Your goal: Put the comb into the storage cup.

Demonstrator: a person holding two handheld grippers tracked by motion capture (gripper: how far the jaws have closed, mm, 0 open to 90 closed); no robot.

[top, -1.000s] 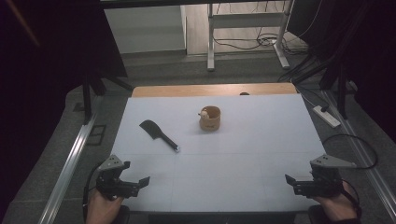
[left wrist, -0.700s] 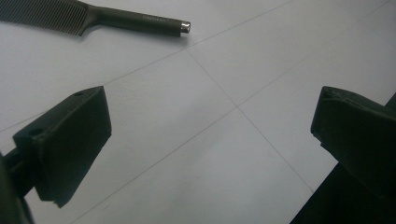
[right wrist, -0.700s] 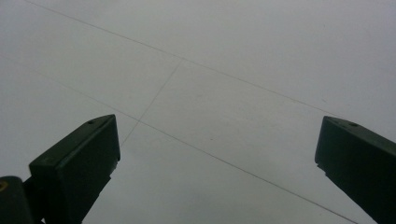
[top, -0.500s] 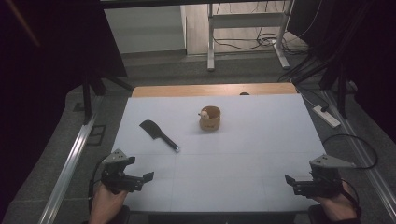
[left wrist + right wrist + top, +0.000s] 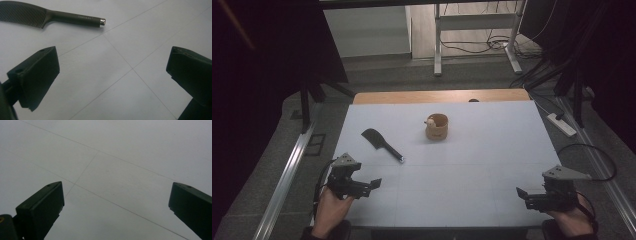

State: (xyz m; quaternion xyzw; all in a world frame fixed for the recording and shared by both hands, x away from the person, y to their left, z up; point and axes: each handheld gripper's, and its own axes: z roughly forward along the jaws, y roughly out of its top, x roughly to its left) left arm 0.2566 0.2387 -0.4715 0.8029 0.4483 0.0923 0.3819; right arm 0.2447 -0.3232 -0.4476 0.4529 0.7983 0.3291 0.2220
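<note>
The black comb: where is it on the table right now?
In the high view the black comb lies flat left of centre, between the left gripper and the small wooden basket.

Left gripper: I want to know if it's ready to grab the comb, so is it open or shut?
Open. The left gripper has its fingers wide apart with bare table between them; the comb lies ahead, untouched.
</note>
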